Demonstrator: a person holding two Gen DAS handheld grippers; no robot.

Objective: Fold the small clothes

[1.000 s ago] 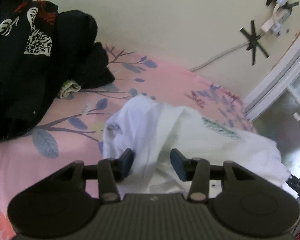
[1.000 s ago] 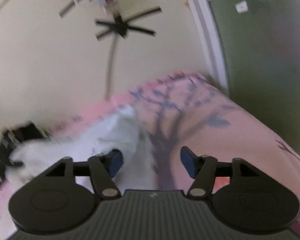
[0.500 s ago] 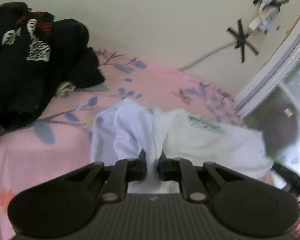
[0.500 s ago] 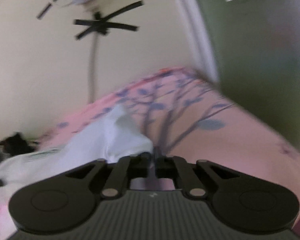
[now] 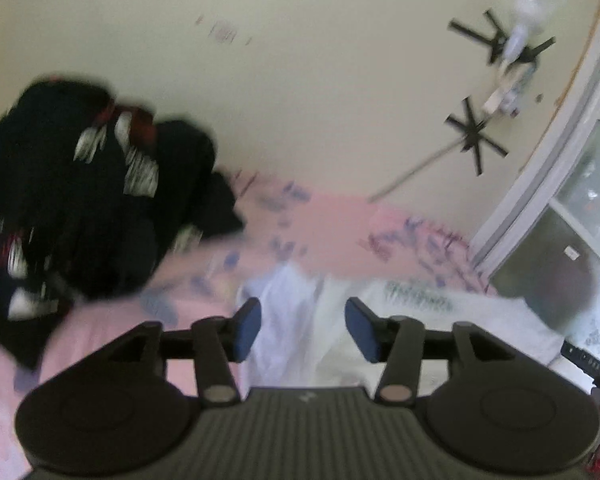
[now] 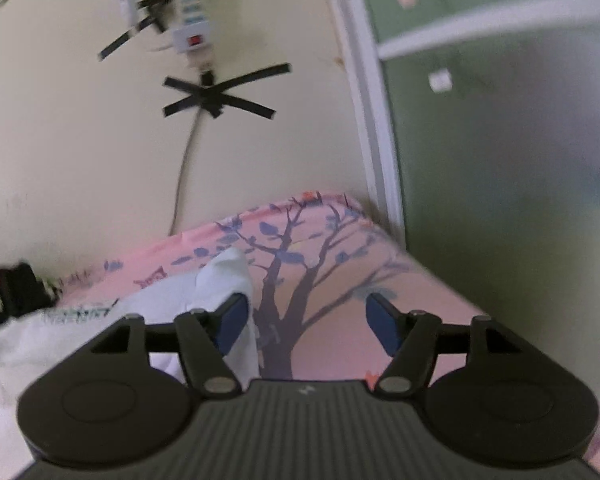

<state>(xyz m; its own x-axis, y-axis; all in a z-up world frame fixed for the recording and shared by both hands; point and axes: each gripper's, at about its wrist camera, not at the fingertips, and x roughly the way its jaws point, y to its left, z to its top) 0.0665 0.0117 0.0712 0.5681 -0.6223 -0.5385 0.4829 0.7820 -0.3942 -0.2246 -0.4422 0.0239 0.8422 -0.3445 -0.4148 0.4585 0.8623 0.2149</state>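
Observation:
A small white garment (image 5: pixel 400 320) with green print lies crumpled on the pink bed sheet (image 5: pixel 332 208). My left gripper (image 5: pixel 303 330) is open, its blue pads apart over the garment's left part, holding nothing. The view is blurred. In the right wrist view the garment (image 6: pixel 203 296) lies to the left, one corner sticking up. My right gripper (image 6: pixel 304 324) is open and empty; its left pad is next to the white cloth and its right pad is over the sheet (image 6: pixel 380 276).
A pile of black patterned clothes (image 5: pixel 83 208) sits at the left against the cream wall (image 5: pixel 300 80). A cable and a power strip (image 6: pixel 191 24) are taped to the wall. A white frame (image 6: pixel 372 120) and a green panel stand at the right bed edge.
Half a second ago both grippers were shut on the white cloth. Both have opened and let it go. The left view has tilted up and blurred.

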